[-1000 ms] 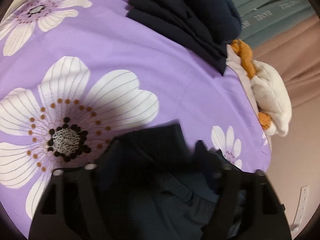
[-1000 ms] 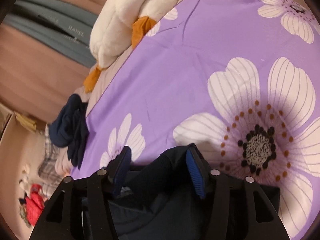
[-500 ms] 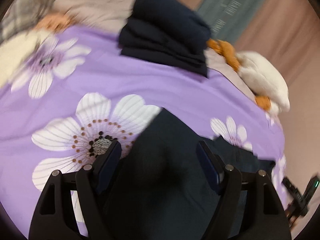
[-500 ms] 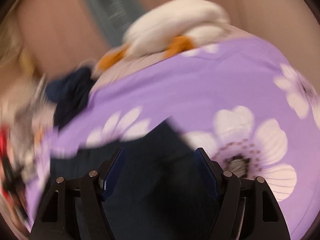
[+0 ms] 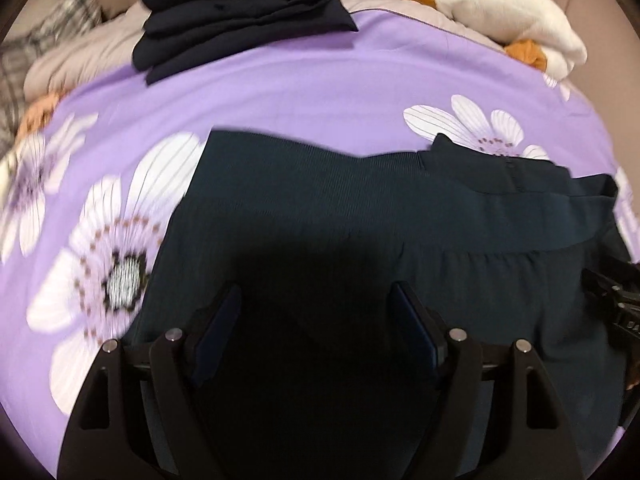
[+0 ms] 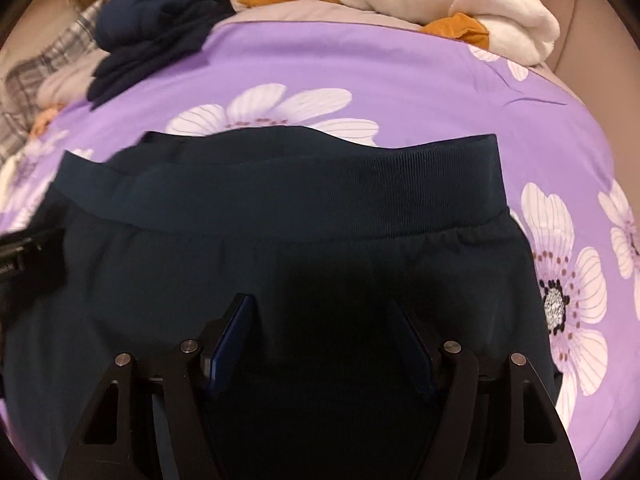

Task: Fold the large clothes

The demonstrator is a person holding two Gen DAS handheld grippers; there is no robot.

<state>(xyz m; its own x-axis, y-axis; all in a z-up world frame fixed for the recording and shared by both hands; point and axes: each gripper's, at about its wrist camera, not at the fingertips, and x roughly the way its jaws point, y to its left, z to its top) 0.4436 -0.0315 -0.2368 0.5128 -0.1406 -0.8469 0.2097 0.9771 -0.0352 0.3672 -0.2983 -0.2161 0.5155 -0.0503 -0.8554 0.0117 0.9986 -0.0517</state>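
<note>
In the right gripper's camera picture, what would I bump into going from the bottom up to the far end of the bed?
Right gripper → dark pants → purple flowered cover → white plush toy.

The dark trousers (image 5: pixel 360 220) run off the frame's lower edge.

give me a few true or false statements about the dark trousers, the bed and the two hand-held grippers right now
1. The dark trousers lie on a purple flowered bedspread. True.
2. The left hand-held gripper is clamped shut on the waistband. False: its jaws stand open over the cloth.
3. A folded dark stack sits at the far edge of the bed. True.
4. The white plush toy lies on top of the trousers. False: it lies apart, at the far edge.
5. The right hand-held gripper is open. True.
</note>
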